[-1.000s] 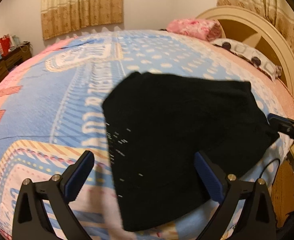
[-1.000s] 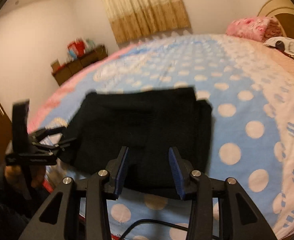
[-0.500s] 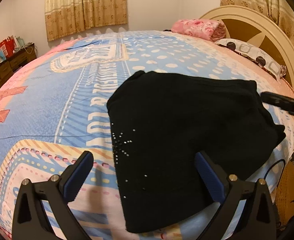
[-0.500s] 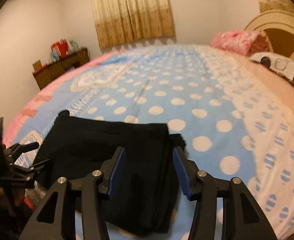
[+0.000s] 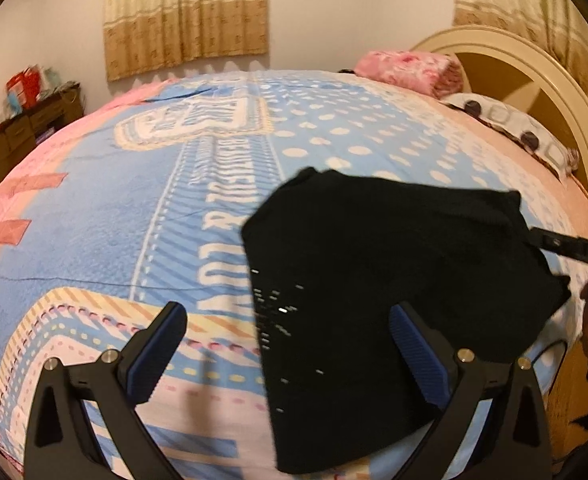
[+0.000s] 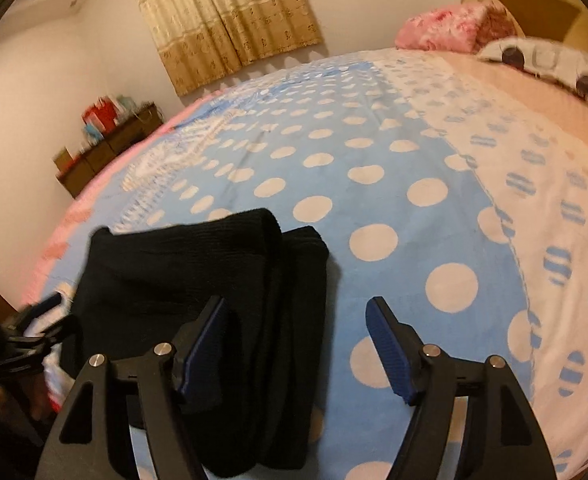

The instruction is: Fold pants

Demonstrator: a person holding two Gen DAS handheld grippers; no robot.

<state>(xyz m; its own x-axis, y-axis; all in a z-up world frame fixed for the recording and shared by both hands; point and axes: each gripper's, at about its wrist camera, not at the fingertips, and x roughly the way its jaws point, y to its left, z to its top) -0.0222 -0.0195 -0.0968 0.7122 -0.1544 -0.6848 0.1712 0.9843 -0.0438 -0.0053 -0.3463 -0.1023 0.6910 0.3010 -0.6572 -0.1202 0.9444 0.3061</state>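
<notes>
Both tools, left point(image 5: 287, 354) and right point(image 6: 294, 346), are held open and empty above the black pants point(image 5: 386, 280), which are judged already folded compactly on the bed point(image 5: 93, 240).

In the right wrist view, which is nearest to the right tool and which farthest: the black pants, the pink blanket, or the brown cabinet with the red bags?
From the right tool:
1. Black pants, just ahead, lower left, under the left finger.
2. Brown cabinet, far left, by the wall.
3. Pink blanket, upper right, at the bed's head.
Cabinet and blanket are close to call.

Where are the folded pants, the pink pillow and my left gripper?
folded pants point(image 5: 394, 280), left wrist view, middle of cloth.
pink pillow point(image 5: 410, 72), left wrist view, top face.
left gripper point(image 5: 289, 344), left wrist view, midway between fingertips.
</notes>
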